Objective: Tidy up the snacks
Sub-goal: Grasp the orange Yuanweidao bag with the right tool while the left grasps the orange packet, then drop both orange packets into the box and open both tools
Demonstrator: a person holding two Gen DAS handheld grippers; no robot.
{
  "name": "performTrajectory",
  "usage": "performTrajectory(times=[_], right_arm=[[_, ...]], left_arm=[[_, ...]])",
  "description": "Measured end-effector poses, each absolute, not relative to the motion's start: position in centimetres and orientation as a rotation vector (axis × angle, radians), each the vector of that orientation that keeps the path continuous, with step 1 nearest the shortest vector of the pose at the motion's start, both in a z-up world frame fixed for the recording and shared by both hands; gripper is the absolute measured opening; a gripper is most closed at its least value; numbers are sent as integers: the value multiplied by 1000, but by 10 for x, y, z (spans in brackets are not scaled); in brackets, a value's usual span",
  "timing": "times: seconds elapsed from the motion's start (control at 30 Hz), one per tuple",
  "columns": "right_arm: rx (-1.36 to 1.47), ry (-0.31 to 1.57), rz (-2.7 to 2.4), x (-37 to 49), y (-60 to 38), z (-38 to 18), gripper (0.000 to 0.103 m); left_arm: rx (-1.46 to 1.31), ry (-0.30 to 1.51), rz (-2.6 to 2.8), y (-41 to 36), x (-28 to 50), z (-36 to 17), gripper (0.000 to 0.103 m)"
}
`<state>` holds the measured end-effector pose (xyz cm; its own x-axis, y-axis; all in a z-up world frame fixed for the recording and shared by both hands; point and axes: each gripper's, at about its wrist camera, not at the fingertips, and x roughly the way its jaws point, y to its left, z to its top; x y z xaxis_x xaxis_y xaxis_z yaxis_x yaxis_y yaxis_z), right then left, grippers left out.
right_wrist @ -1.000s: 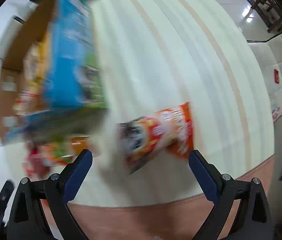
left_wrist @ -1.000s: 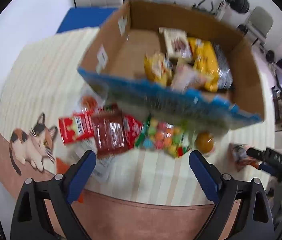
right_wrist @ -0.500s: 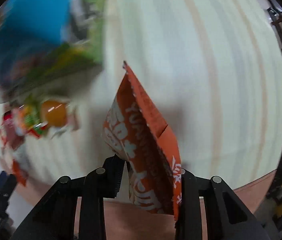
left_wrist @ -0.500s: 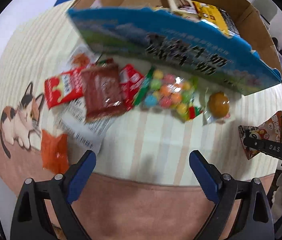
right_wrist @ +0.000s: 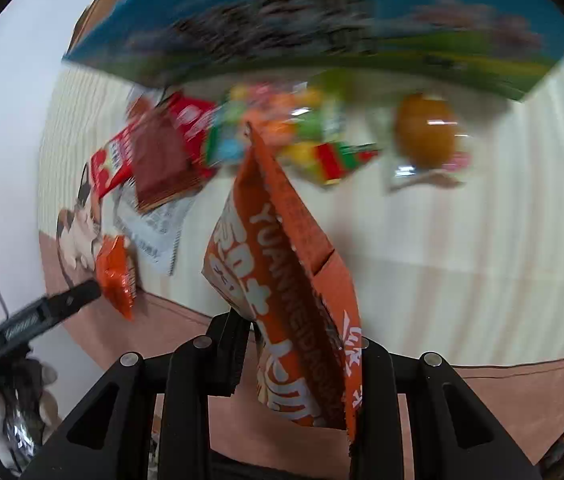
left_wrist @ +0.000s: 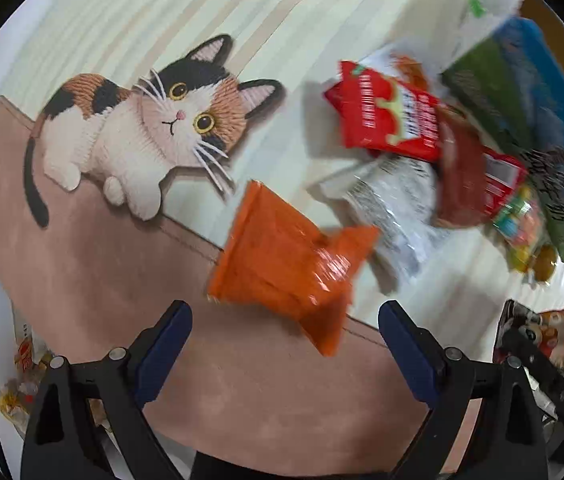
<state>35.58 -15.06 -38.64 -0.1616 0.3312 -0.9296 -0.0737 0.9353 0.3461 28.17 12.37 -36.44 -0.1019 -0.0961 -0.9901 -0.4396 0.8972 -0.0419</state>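
The right gripper (right_wrist: 297, 364) is clamped on an orange snack pouch (right_wrist: 282, 280), lifted clear of the cat-print mat (right_wrist: 461, 248) with its top seam pointing toward the cardboard box (right_wrist: 321, 28) at the mat's far edge, apparently on its way into that box, where sorted snacks go. The left gripper (left_wrist: 283, 344) hangs with jaws wide apart and nothing between them, directly above a small orange packet (left_wrist: 285, 264) lying across the seam where the mat's striped field meets its pink near border, likely the next pick. Beside it, toward the box, a loose heap waits: a red packet (left_wrist: 389, 120), a dark-red packet (left_wrist: 461, 176), a silver wrapper (left_wrist: 393, 204), a bag of coloured candies (left_wrist: 521, 220).

A second ago the right gripper stood open over the pouch, which lay flat on the stripes; it has since closed and raised it. The left gripper, then facing the box and heap, has swung toward the mat's near-left corner, bringing the printed cat (left_wrist: 142, 132) into full view.
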Motion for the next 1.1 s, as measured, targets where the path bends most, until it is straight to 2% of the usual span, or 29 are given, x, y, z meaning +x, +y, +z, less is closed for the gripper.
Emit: performTrajectory(times=[0.23,0.27,0.33,0.37,0.47,0.67,0.87,1.1], right_arm=[[125,1710,392,356,-112,-391,32],[116,1709,391,356,-109,-392,32],[112,1705,395,355,-104,-390,32],[110,1700,396,354,-97,-390,32],[105,1685,399,352,-96,-387,32],[128,1643,406,354,-126,-359,32],[204,1566,431,359,-147,-312,32],[315,1374,409,398,-200,-216,32]], left_arm=[[-354,1775,193,118,303,-417,96],[-336,1762,202,117,303,-418,92],[-313,1738,209,115,303,-416,73],[-303,1725,213,113,302,-412,59],[-343,1697,192,113,302,-403,54],[-332,1659,182,106,281,-378,51],[-346,1559,59,78,295,-303,51],[-309,1380,-110,15,382,-198,51]])
